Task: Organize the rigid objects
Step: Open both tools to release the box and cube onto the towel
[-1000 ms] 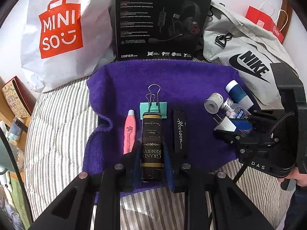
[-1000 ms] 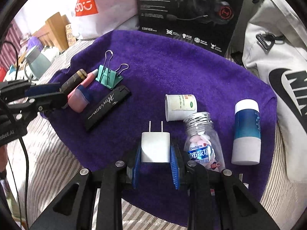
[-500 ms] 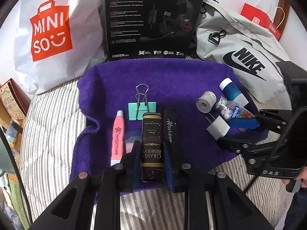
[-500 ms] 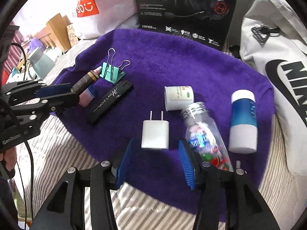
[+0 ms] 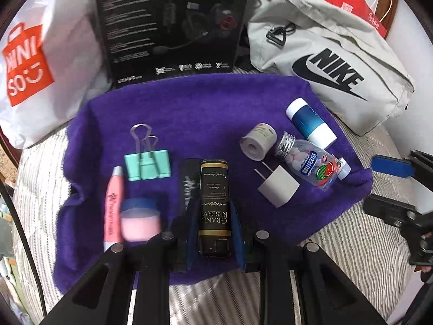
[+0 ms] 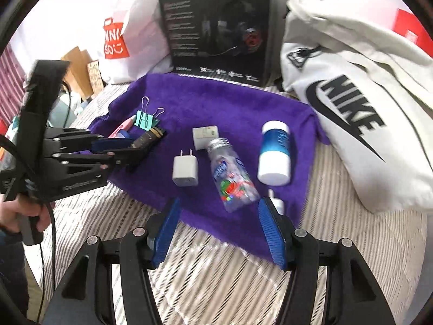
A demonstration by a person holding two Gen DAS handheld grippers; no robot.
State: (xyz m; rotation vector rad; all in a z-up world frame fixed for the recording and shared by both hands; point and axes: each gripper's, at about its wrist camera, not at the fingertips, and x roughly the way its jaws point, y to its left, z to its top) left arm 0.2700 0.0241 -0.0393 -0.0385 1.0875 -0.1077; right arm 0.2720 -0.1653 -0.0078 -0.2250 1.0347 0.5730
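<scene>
The left gripper point(image 5: 213, 224) tilts steeply down over the purple towel point(image 5: 205, 108), fingers clamped on the black Grand Reserve lighter point(image 5: 213, 205). The right gripper point(image 6: 219, 230), angled downward at the towel's near edge, is opening, empty; the white charger point(image 6: 185, 170) lies beyond it.

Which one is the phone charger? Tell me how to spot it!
Find the purple towel spread on the striped bed. Near its front edge lies a small white block, the charger, just left of the clear bottle of sweets. It is the only thing with two metal prongs sticking out of one end.
</scene>
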